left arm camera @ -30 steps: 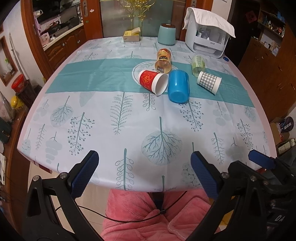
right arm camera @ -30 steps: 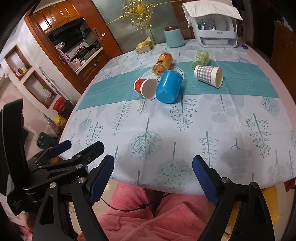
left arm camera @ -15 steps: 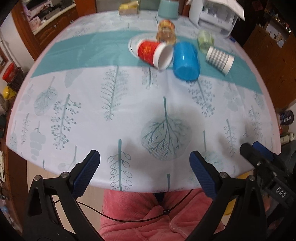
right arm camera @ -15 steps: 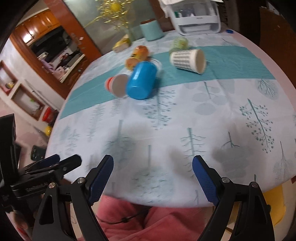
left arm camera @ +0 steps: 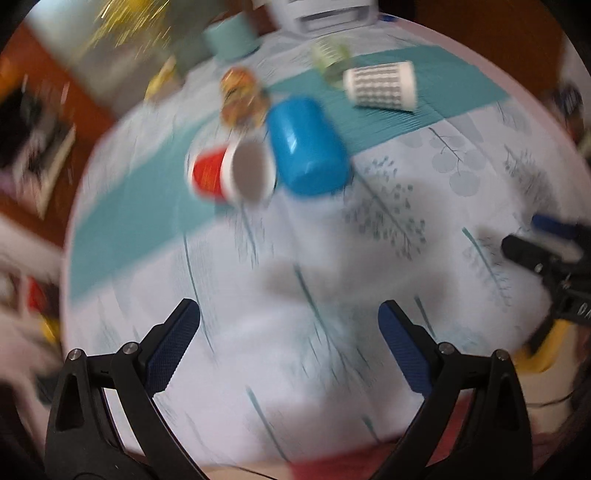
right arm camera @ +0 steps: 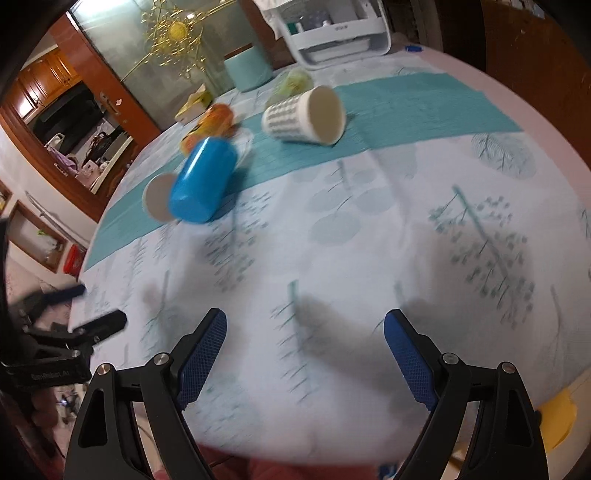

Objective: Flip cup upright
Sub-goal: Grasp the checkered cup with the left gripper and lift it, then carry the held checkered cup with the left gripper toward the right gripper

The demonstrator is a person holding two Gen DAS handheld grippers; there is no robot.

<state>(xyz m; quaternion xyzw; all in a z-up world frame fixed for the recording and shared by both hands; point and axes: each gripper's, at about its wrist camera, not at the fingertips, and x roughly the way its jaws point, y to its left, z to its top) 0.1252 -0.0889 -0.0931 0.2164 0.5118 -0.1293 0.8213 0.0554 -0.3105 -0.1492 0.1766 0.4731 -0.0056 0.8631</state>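
Several cups lie on their sides on the table's teal runner: a blue plastic cup (left arm camera: 306, 147) (right arm camera: 201, 181), a red paper cup (left arm camera: 229, 173) with its white mouth toward me, and a grey-checked paper cup (left arm camera: 380, 86) (right arm camera: 303, 116). A yellow cup (left arm camera: 242, 96) and a green cup (left arm camera: 328, 55) lie behind them. My left gripper (left arm camera: 288, 339) is open and empty over the near tablecloth. My right gripper (right arm camera: 304, 345) is open and empty, also short of the cups. Both views are motion-blurred.
A teal canister (right arm camera: 247, 68) and a white appliance (right arm camera: 332, 33) stand at the table's far edge, with a yellow box (right arm camera: 195, 103) to their left. The right gripper shows at the right edge of the left wrist view (left arm camera: 554, 254). Wooden cabinets stand to the left.
Both grippers have moved forward over the table toward the cups, which now look larger. The left wrist view has swung and tilted. Both stay open.
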